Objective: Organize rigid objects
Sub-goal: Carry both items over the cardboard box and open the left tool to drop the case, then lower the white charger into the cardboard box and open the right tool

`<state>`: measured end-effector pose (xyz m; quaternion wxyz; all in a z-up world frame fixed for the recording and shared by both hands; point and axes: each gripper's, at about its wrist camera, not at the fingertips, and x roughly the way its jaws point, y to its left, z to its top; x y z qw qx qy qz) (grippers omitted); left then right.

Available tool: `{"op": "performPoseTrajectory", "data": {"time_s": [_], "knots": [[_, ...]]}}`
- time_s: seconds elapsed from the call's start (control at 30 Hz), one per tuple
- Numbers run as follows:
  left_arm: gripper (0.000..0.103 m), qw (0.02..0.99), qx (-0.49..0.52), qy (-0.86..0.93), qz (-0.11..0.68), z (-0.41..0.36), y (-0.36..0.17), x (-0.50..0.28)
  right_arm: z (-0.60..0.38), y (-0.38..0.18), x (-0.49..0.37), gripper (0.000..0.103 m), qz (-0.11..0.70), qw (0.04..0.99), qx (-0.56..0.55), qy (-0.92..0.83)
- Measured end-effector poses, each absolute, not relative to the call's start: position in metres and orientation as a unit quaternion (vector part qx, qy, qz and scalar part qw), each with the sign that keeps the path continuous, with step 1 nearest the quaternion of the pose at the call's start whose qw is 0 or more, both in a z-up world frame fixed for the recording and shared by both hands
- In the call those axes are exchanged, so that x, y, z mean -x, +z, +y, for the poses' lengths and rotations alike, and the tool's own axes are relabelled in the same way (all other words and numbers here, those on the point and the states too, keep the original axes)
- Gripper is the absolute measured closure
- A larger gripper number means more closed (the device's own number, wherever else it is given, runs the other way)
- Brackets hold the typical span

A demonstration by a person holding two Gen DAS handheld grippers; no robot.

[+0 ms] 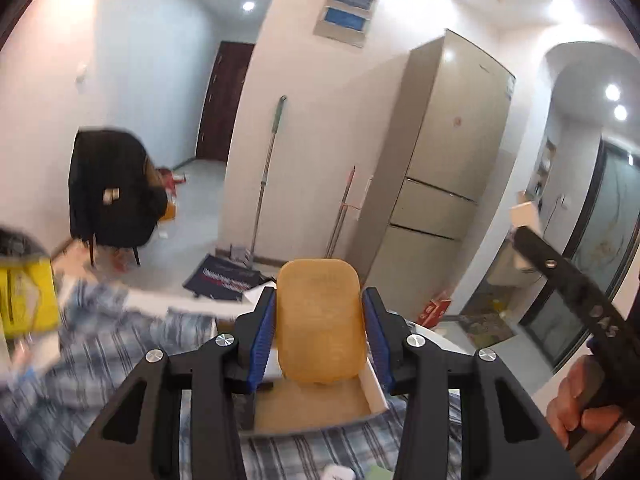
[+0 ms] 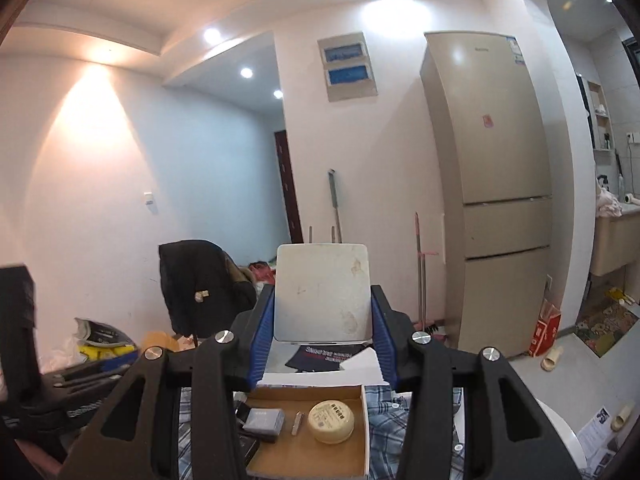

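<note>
In the left wrist view my left gripper point(image 1: 320, 295) is shut on an amber, rounded-rectangular case point(image 1: 320, 320), held upright above an open cardboard box point(image 1: 316, 404). At the right edge, a hand holds the right gripper, with a white object point(image 1: 525, 215) at its tip. In the right wrist view my right gripper point(image 2: 323, 290) is shut on a flat white square box point(image 2: 322, 292), raised over the same cardboard box point(image 2: 304, 454). That box holds a round cream tin point(image 2: 331, 421), a grey case point(image 2: 264, 420) and a small metal clipper point(image 2: 297, 423).
A plaid cloth point(image 1: 120, 344) covers the surface under the box. A yellow bag point(image 1: 24, 300) sits at the left. Beyond stand a chair draped with a black jacket point(image 2: 192, 284), a tall beige fridge point(image 2: 492, 184), mops against the wall point(image 1: 266, 176) and a dark mat point(image 1: 224, 280).
</note>
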<state>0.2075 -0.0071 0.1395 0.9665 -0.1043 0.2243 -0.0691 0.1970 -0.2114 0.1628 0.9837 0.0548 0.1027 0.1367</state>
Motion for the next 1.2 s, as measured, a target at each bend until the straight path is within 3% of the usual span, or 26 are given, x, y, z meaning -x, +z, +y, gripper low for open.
{"op": "performPoseTrajectory", "data": {"time_s": [0.13, 0.3, 0.5, 0.67, 1.03, 1.07, 1.2], "knots": [[0.058, 0.966, 0.099, -0.128, 0.202, -0.011, 0.140, -0.239, -0.213, 0.152, -0.239, 0.059, 0.121, 0.982, -0.070, 0.130], [0.058, 0.967, 0.108, -0.118, 0.199, -0.006, 0.082, -0.270, -0.210, 0.103, -0.264, 0.059, 0.126, 0.985, -0.035, 0.112], [0.058, 0.940, 0.086, -0.119, 0.307, -0.025, -0.002, -0.329, -0.202, 0.043, -0.318, 0.059, 0.233, 0.964, -0.030, 0.123], [0.058, 0.916, 0.089, -0.112, 0.374, -0.029, -0.039, -0.357, -0.197, 0.003, -0.338, 0.059, 0.291, 0.949, -0.017, 0.120], [0.058, 0.919, 0.086, -0.098, 0.371, -0.032, -0.056, -0.362, -0.202, -0.016, -0.349, 0.059, 0.336, 0.933, -0.017, 0.130], [0.057, 0.919, 0.092, -0.099, 0.369, -0.031, -0.057, -0.362, -0.203, -0.017, -0.350, 0.059, 0.339, 0.931, -0.020, 0.132], [0.035, 0.917, 0.115, -0.097, 0.369, -0.022, -0.058, -0.362, -0.201, -0.023, -0.353, 0.059, 0.351, 0.924, -0.033, 0.148]]}}
